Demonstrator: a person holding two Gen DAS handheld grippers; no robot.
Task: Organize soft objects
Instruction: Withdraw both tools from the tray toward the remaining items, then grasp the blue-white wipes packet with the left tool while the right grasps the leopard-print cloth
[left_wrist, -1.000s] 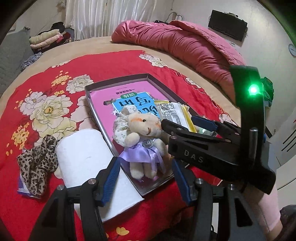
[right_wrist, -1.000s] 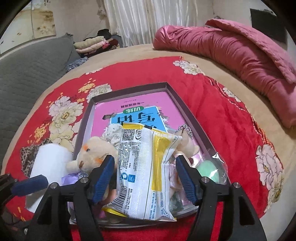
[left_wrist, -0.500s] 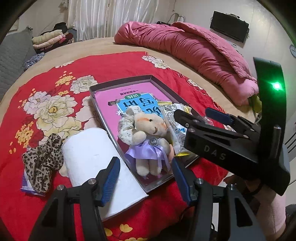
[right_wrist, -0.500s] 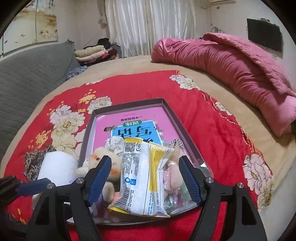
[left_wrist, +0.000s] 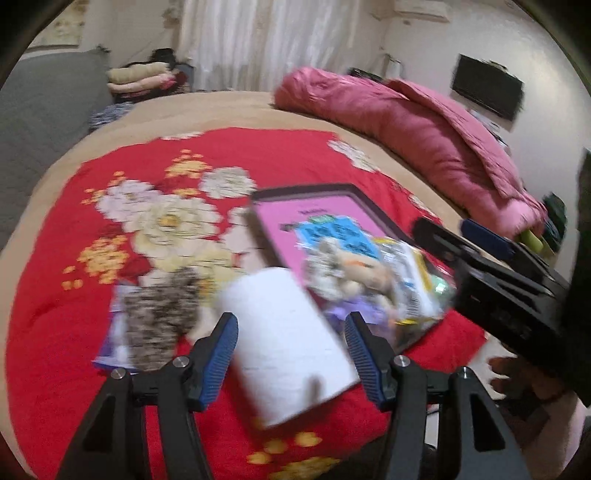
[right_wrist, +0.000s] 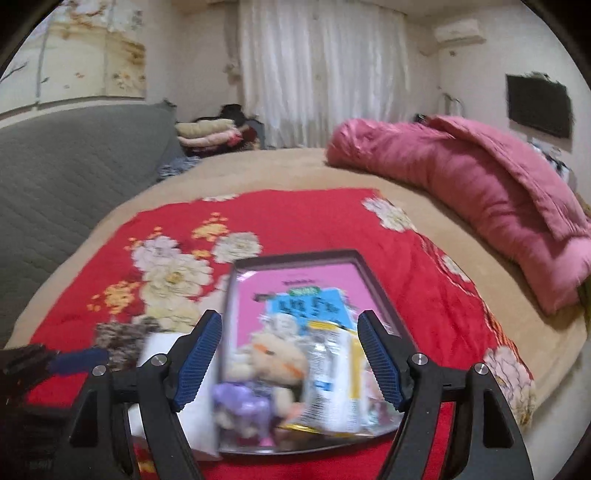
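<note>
Change since earlier: both views now sit higher and farther back from the tray (right_wrist: 380, 291); more of the red floral blanket (left_wrist: 55, 266) and the room shows, and both pictures are smeared by motion. In the left wrist view the white paper roll (left_wrist: 284, 339) has come between the blue pads where the plush bear stood before.
Left gripper (left_wrist: 291, 354): jaws wide, having just been opening a little; nothing pressed by the pads, the roll lies on the blanket beyond them.
Right gripper (right_wrist: 290, 362): jaws wide, having just been opening; nothing held.
Writing: the pink and blue booklet (right_wrist: 306, 302) in the tray bears print too blurred to read; the same holds for the packet's label.
Plush bear (right_wrist: 273, 358): lies in the tray's near end in a purple dress, at 12 o'clock from the right gripper, apart from the pads.
Snack packet (right_wrist: 332, 373): white and yellow, just beside the bear at its 3 o'clock, also in the tray.
Leopard scrunchie (left_wrist: 155, 314): on the blanket outside the tray, at 10 o'clock from the left gripper, near the roll at its 9 o'clock.
Background: a pink quilt (right_wrist: 480, 184) lies heaped at 2 o'clock.
</note>
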